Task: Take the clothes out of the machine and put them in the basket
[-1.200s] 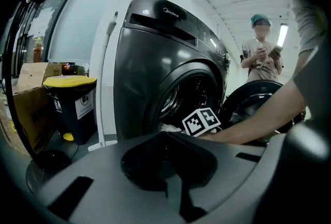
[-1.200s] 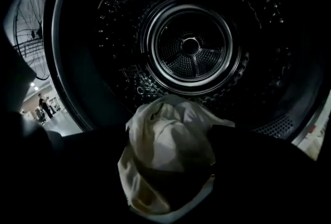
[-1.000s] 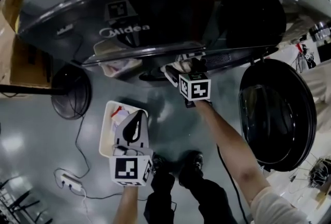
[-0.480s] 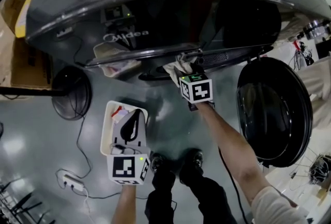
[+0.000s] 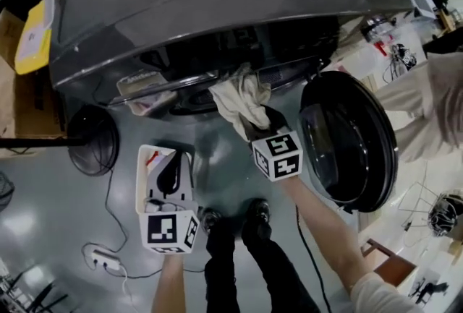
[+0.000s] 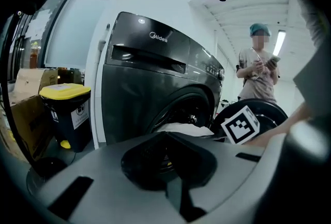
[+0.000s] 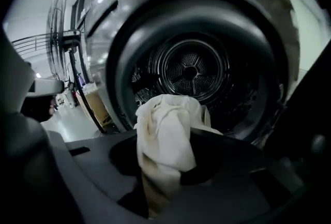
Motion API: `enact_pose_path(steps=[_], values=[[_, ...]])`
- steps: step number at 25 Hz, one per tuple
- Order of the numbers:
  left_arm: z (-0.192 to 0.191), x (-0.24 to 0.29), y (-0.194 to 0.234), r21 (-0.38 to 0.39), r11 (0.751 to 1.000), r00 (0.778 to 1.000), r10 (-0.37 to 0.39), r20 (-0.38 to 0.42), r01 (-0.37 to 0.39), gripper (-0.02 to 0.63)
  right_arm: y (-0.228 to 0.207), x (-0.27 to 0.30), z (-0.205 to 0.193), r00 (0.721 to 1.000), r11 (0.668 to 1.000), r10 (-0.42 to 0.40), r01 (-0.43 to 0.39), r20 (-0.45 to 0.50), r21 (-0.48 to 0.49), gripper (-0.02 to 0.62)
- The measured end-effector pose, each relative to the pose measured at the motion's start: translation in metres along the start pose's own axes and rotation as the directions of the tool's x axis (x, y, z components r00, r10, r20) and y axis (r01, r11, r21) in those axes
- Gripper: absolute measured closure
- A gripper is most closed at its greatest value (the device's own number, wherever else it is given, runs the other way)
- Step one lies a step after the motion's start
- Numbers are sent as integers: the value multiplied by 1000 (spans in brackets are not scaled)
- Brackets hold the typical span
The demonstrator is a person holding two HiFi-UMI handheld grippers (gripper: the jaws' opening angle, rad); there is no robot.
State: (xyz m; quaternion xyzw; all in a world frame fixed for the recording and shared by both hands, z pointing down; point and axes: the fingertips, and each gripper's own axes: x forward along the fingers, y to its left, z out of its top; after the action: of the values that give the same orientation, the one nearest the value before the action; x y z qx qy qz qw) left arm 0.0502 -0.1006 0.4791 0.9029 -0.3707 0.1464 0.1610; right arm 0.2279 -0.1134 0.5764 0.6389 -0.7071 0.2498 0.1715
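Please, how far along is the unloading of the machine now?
Done: the door stands open, and the basket holds something pale. In hand: the right hand-held gripper, its jaws just closed on a cream cloth, holds it before the drum. To do: drop this cloth into the basket below the empty left hand-held gripper; whether more lies in the drum is unclear.

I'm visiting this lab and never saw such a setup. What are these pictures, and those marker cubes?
A person wears a head camera and holds a two-jaw gripper in each hand; the marker cubes are parts of those grippers. The head view looks down on a dark washing machine, its door open, and a white basket on the floor. The other two pictures come from cameras riding on the grippers. The right gripper has just closed its jaws on a cream cloth at the drum's mouth. The left gripper, jaws together and empty, hangs above the basket.
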Motion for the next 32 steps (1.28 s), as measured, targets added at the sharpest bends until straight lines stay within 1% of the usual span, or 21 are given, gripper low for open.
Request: enact_pose_path(steps=[4,9,13,17,20,25,28,32], values=[[21,-17,-18,-1,1000,1000,-10,8,10,588,6,-66,23,999,1000,-5,5,41,-18,449],[35,-45,-46,0,1000,1000,-7,11,7,588,15,-152,40,997,1000,-11,13,79,-26,449],[35,-64,-50,-17,1000,1000,13,6,-13,589,19,-206,48,994,999,-32,36,102,-34,449],[39,-79,-49,-42,999,999,31,14,-30,588,31,-243,53,994,997,-38,45,103,-66,449],[46,-87,-49,-50,998,999,40,23,-39,588,40,-262,62,994,996,-32,41,107,-82,449],[60,-95,-45,-68,996,996,67,65,-63,588,56,-276,74,994,995,0,12,113,-102,449],[59,-101,-38,-88,992,993,95,76,-88,588,71,-275,76,994,993,35,-23,104,-118,451],[49,-120,-30,-101,988,991,120,64,-113,588,102,-266,76,992,986,89,-75,91,-152,450]])
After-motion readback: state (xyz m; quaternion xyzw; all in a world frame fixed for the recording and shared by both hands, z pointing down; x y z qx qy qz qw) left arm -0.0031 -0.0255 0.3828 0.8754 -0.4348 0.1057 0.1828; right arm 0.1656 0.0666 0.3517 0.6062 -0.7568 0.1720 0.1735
